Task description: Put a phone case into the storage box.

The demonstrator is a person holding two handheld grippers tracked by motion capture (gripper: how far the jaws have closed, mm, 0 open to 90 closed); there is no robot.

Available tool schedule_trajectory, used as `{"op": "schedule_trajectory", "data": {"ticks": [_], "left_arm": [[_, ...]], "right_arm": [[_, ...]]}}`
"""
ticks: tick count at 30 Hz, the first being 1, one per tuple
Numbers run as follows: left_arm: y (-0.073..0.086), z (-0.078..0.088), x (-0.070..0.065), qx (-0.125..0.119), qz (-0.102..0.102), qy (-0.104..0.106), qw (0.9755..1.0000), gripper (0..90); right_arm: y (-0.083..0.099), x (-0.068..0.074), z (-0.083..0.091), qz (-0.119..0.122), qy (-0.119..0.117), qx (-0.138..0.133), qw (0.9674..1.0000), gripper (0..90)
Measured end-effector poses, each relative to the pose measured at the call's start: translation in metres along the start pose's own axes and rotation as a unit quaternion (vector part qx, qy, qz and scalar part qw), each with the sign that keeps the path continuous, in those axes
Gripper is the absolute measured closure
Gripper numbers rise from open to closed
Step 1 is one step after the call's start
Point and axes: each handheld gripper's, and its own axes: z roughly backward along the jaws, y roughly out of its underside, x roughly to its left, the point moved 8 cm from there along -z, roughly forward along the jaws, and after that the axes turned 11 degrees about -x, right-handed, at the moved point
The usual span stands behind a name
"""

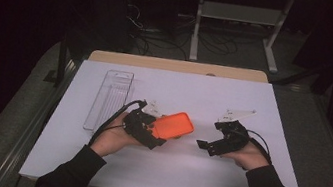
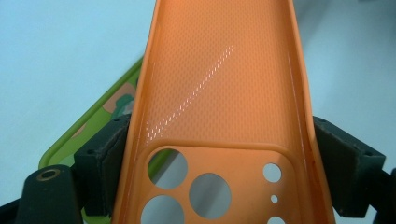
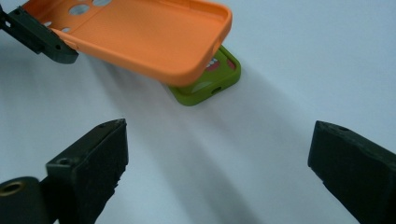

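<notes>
**Orange case pinched above a green one, right jaws spread**

Under the orange phone case [image 1: 173, 125] lay a green phone case [image 3: 208, 86] flat on the white worktop [image 1: 222, 178], partly covered by it in both gripper views; nothing showed the two touching. A clear plastic tray [image 1: 110, 99] lay to the left of the left hand-held gripper [image 1: 147, 132], lengthwise toward the far edge, near but apart. Between the two grippers the worktop surface was bare.

The left hand-held gripper pinched the orange case by its two long sides at the camera-cutout end, a pad [image 2: 105, 158] pressed on each rim. The case was held off the worktop, its open, hollow side up. Its long axis ran away from the jaws, toward the right and slightly toward the far edge in the high view, with the plain end free and pointing at the right hand-held gripper [image 1: 203, 145].

That right hand-held gripper had its jaws spread with nothing between them, aimed at the free ends of both cases, near but apart. White worktop lay open toward the near edge and toward the right edge.
</notes>
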Motion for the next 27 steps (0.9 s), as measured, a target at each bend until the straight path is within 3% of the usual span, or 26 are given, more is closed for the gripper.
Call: {"op": "schedule_trajectory", "data": {"ticks": [1, 4, 9, 10, 12, 21, 27], "left_arm": [[-0.001, -0.001, -0.001, -0.006, 0.009, 0.001, 0.9999, 15.4], [-0.003, -0.001, -0.003, -0.010, 0.011, -0.004, 0.9999, 15.4], [0.000, -0.002, -0.003, 0.004, 0.009, -0.012, 0.9999, 15.4], [0.000, -0.003, -0.003, 0.005, 0.015, -0.015, 0.9998, 15.4], [0.000, -0.003, -0.002, 0.004, 0.015, -0.014, 0.9998, 15.4], [0.001, -0.001, -0.001, 0.002, 0.028, -0.017, 0.9995, 15.3], [0.001, -0.001, 0.000, 0.003, 0.029, -0.016, 0.9995, 15.4]], "right_arm": [[0.003, 0.000, -0.001, -0.005, 0.003, -0.007, 1.0000, 2.8], [0.008, 0.002, -0.002, -0.024, 0.016, -0.015, 0.9995, 1.4], [0.016, 0.003, -0.007, -0.039, 0.042, -0.033, 0.9978, 1.2], [0.018, 0.004, -0.008, -0.052, 0.043, -0.036, 0.9971, 1.2], [0.021, 0.005, -0.009, -0.057, 0.045, -0.041, 0.9965, 1.2], [0.027, 0.006, -0.020, -0.057, 0.054, -0.030, 0.9965, 0.0], [0.027, 0.007, -0.022, -0.039, 0.058, -0.028, 0.9971, 0.0]]}}
